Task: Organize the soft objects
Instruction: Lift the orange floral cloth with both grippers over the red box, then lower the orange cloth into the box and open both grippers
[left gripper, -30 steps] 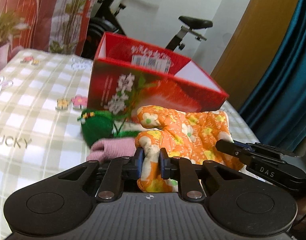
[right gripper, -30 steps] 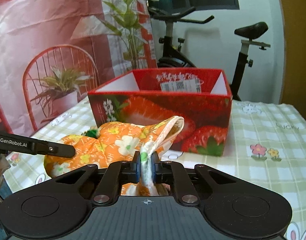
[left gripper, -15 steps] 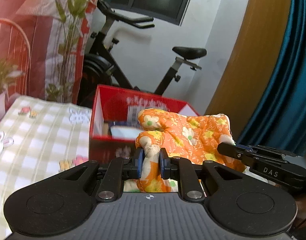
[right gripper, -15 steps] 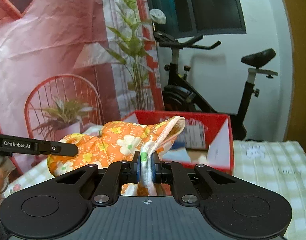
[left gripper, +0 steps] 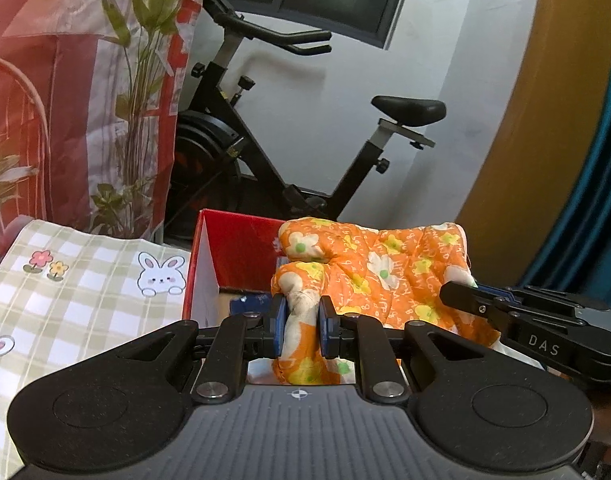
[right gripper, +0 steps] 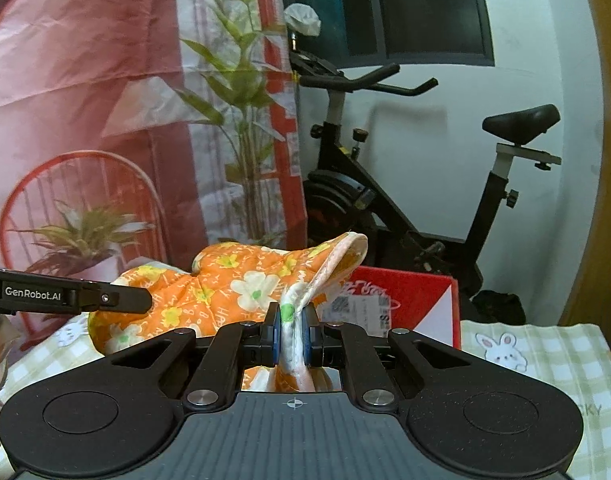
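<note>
A: How many soft things are held?

B: One orange quilted cloth with white and yellow flowers (left gripper: 385,268), stretched above the one open red cardboard box (left gripper: 233,240). The left gripper (left gripper: 301,326) pinches one edge, and the right gripper (right gripper: 292,334) pinches the other.

A: What's in the box?

B: Something blue, maybe; it's mostly hidden. One black exercise bike (right gripper: 405,184) stands behind.

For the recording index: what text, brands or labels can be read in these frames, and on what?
"DAS": on the right gripper arm, left wrist view.
"GenRobot.AI": on the left gripper arm, right wrist view.
"HAPPY": partly legible white lettering on the orange cloth.
Shipping label on the red box: too small and blurred.
Tablecloth lettering near the right edge: cut off.
</note>
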### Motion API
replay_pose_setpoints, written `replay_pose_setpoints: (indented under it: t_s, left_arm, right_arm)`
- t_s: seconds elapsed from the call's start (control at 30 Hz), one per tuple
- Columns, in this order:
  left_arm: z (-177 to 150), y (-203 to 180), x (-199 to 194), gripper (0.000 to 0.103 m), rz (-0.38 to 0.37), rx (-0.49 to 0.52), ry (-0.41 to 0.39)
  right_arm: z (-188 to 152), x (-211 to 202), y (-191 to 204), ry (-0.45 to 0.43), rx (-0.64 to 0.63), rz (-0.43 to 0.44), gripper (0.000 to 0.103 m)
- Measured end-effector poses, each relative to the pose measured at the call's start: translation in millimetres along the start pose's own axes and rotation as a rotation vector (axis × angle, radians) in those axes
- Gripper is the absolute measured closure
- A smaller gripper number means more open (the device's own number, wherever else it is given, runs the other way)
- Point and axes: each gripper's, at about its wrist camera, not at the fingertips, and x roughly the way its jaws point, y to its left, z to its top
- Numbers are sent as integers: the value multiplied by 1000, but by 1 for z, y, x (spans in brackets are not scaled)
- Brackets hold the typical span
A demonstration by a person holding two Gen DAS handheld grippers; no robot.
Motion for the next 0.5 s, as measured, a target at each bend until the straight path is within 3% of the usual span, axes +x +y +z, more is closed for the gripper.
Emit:
replay_pose_setpoints:
  t_s: [0.5]
  left_arm:
    - [11,12,73,85,71,43,139]
  right_arm:
    - [-6,94,-11,197,-70,-83,93]
